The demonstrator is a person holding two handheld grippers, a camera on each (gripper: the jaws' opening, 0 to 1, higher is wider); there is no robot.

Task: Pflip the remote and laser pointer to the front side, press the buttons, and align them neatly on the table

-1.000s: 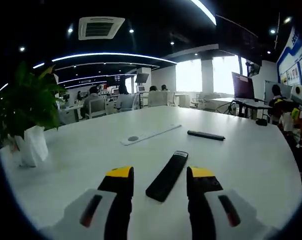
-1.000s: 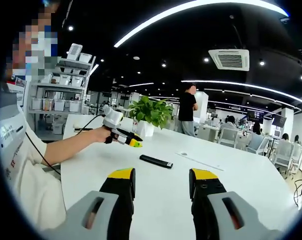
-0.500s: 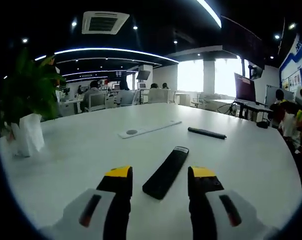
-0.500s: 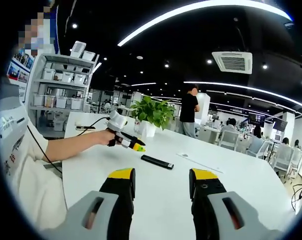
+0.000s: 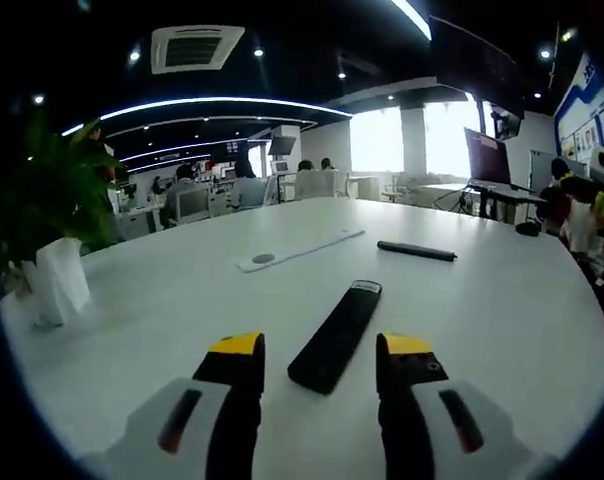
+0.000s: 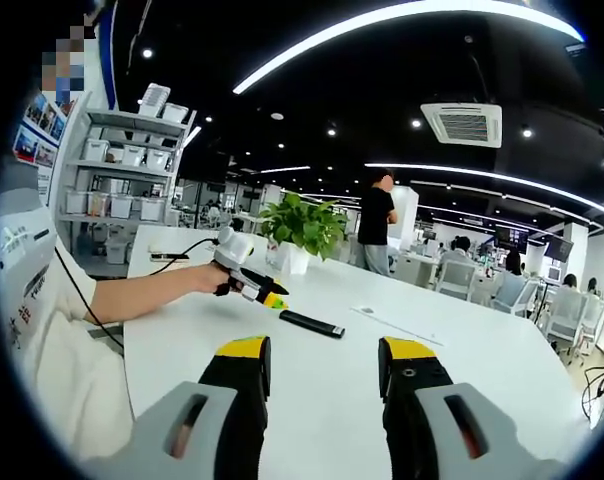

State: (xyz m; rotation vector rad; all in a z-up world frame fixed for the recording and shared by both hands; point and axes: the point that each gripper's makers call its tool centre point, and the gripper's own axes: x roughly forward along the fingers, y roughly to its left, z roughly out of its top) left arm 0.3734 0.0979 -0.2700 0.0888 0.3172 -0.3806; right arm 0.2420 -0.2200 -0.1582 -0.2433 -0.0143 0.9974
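Left gripper: yellow-tipped black fingers parted wide, nothing clamped between them, held low and level. In the right gripper view it shows at the end of the person's outstretched bare forearm, gripped in the hand. Right gripper: fingers likewise spread apart, empty, level.

The left gripper carries two black jaws capped with yellow tips, each rising from a pale grey moulded housing with a dark oval slot showing a hint of red. The right gripper has the same black jaws and yellow tips, with pale grey housings and dark oval slots. In the right gripper view, the left gripper appears from the side as a white rounded body with a black jaw section and yellow tip, a thin black cable trailing from it. The person wears a white short-sleeved shirt with small printed markings.
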